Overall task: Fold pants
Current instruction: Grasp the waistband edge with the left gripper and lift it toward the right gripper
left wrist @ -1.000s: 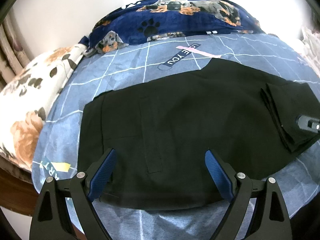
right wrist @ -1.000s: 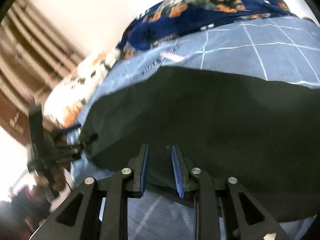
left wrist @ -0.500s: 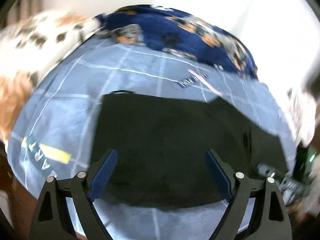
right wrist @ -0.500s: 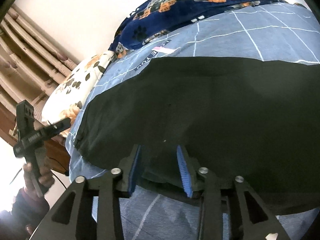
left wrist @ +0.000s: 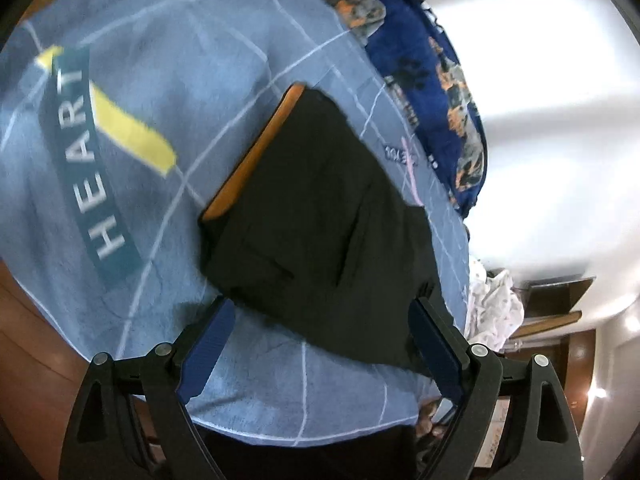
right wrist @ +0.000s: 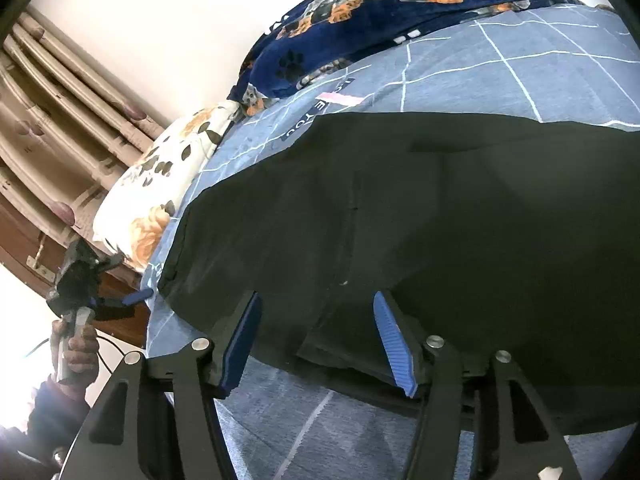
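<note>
The black pants (left wrist: 320, 220) lie folded flat on the blue grid bedsheet (left wrist: 140, 120); they fill the right wrist view (right wrist: 440, 208). My left gripper (left wrist: 320, 350) is open and empty, hovering at the pants' near edge beside the waist end. It also shows in the right wrist view (right wrist: 100, 280), held in a hand off the bed's left corner. My right gripper (right wrist: 318, 338) is open, its fingers straddling the folded near edge of the pants, with nothing clamped.
A navy dog-print blanket (right wrist: 400, 12) lies bunched at the far side of the bed. A floral pillow (right wrist: 160, 184) sits at the left corner by the curtain (right wrist: 60, 120). A white cloth pile (left wrist: 492, 312) and a cardboard box (left wrist: 560, 292) stand beyond the bed.
My right gripper has opened wide, letting go of the folded pant edge. My left gripper has swung and tilted round to the bed's left corner, staying open.
</note>
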`<state>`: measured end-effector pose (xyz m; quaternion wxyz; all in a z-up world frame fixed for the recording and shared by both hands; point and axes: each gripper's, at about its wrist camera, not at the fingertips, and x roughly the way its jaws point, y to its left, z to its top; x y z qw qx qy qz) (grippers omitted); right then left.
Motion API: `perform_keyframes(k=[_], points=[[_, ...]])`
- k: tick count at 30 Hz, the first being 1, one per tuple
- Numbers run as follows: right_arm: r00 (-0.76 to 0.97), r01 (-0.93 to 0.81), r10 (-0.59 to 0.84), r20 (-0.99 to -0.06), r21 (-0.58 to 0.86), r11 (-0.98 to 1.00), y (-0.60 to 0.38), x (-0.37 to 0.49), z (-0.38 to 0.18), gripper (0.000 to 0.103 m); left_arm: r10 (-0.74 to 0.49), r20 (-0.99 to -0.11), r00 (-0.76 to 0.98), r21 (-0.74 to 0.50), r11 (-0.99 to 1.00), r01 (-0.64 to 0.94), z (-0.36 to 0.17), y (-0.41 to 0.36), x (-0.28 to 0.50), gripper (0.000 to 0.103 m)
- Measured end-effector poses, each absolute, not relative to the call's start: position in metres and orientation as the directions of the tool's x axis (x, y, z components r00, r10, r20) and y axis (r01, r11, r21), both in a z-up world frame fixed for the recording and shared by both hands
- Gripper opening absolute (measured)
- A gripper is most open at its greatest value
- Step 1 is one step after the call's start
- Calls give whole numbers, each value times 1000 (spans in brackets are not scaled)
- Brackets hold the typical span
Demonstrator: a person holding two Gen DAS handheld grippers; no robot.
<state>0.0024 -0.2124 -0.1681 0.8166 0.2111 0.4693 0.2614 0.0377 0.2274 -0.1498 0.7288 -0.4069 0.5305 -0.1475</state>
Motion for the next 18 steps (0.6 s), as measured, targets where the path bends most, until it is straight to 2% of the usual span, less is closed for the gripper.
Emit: perform_keyframes(k=[6,15,18], points=[[424,-229,626,-654,592,773,-212,1,-167,58,-649,-669,362,-740,628,-242,-170,222,46,88],[423,-230,631,-650,596,769,-210,1,-167,62,-641,-607,470,-773,613,-162,-173,236,56,88],[421,-237,631,-651,593,770,-208,1,-167,64,-657,-555,510,-806,576,-134,-181,239,54,87]])
